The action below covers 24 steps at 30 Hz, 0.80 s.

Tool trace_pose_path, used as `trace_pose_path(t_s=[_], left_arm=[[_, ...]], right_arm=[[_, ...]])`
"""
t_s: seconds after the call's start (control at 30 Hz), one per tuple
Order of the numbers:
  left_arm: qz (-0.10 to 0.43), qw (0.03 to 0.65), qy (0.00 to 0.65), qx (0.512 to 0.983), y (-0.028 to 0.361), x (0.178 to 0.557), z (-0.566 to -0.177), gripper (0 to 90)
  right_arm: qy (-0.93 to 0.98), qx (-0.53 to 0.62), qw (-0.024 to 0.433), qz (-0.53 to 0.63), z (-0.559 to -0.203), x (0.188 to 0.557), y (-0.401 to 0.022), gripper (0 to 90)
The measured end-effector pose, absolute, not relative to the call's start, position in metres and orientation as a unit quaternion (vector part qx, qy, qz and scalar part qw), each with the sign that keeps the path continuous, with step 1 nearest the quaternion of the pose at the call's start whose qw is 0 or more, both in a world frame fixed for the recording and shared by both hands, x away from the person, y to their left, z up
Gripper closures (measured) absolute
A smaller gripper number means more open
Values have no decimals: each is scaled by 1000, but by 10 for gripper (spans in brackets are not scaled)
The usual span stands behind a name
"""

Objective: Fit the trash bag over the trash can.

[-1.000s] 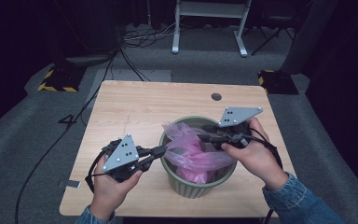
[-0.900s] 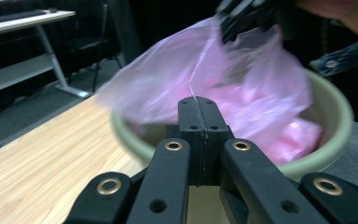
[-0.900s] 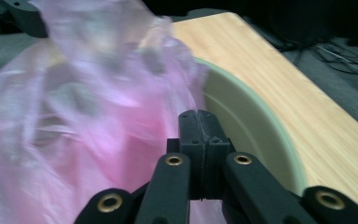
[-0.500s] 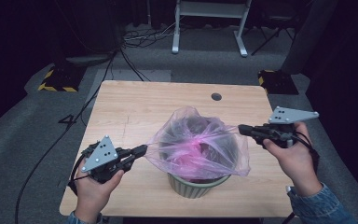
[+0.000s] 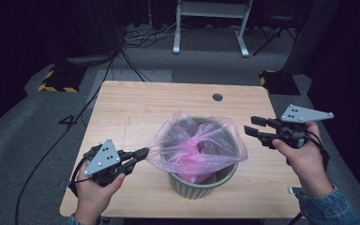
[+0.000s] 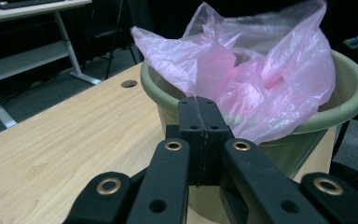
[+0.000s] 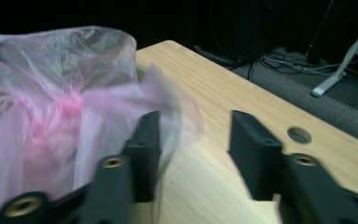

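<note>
Left hand-held gripper (image 5: 143,152): jaws closed, pinching the left edge of the pink plastic bag (image 5: 197,147); held low over the near-left tabletop (image 5: 136,108).
Right hand-held gripper (image 5: 251,126): jaws parted, nothing between them; just right of the bag, apart from it.
Pink plastic bag: sits in the green bin (image 5: 201,185), its mouth spread over the rim.
Green bin: upright, near-centre of the tabletop.

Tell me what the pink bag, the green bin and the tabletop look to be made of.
Pink bag: thin translucent plastic film, crinkled and glossy. Green bin: probably moulded plastic, smooth matte olive with a rolled rim. Tabletop: pale wood or wood-look laminate, faint grain lines, matte.
</note>
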<state>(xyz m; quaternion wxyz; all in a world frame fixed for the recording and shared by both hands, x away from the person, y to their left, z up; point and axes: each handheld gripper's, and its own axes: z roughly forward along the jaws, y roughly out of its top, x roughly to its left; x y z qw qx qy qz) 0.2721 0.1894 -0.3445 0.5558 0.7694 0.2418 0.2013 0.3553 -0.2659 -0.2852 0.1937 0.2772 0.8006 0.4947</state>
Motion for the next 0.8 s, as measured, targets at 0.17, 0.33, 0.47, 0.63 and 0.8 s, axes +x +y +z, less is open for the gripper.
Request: trace_pose_path(t_s=[0.17, 0.33, 0.47, 0.63, 0.8], left_arm=[[208, 564, 259, 756, 195, 273, -345, 637], [202, 575, 271, 745, 197, 276, -335, 420], [198, 570, 270, 750, 188, 282, -324, 378], [186, 558, 271, 762, 170, 293, -317, 365], [176, 547, 287, 767, 160, 307, -319, 356]], right_arm=[[812, 264, 195, 483, -291, 380, -243, 359], [829, 255, 186, 462, -305, 403, -223, 343], [846, 234, 168, 450, -312, 412, -209, 500], [866, 193, 151, 435, -307, 402, -196, 857], [860, 161, 167, 455, -293, 384, -193, 900]])
